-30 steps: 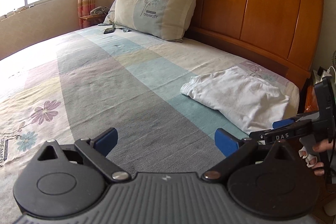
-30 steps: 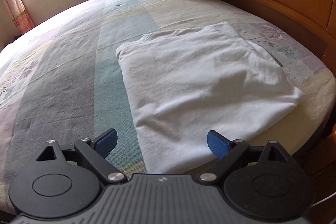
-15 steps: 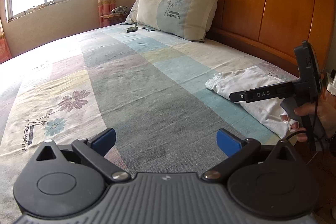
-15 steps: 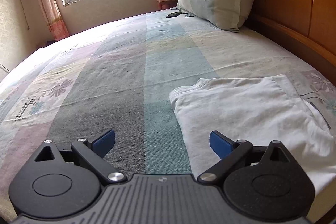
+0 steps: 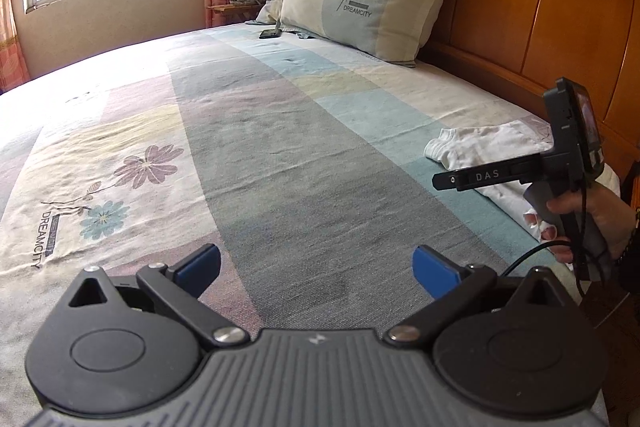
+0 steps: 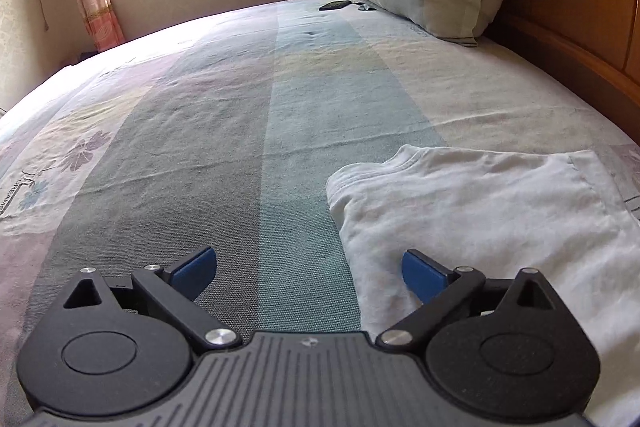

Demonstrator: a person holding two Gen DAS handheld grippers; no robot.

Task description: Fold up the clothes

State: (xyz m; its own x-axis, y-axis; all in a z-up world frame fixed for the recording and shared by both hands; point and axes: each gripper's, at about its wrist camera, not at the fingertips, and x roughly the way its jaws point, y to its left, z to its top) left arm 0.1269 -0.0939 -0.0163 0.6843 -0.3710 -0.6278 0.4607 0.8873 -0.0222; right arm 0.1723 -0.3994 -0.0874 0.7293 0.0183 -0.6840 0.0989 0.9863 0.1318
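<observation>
Both tongs — left (image 5: 316, 269) and right (image 6: 309, 269) — gape empty over the woven bedspread (image 6: 248, 131); soft folded white garment (image 6: 480, 203) lies flat.

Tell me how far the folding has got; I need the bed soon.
Done, it seems: one white shirt lies folded flat near the headboard side of the bed. In hand: nothing. The left claw and right claw are both open and empty; the right one's jaws have just been opening. Left: no other unfolded clothes show on the bed, so little seems to remain.
</observation>
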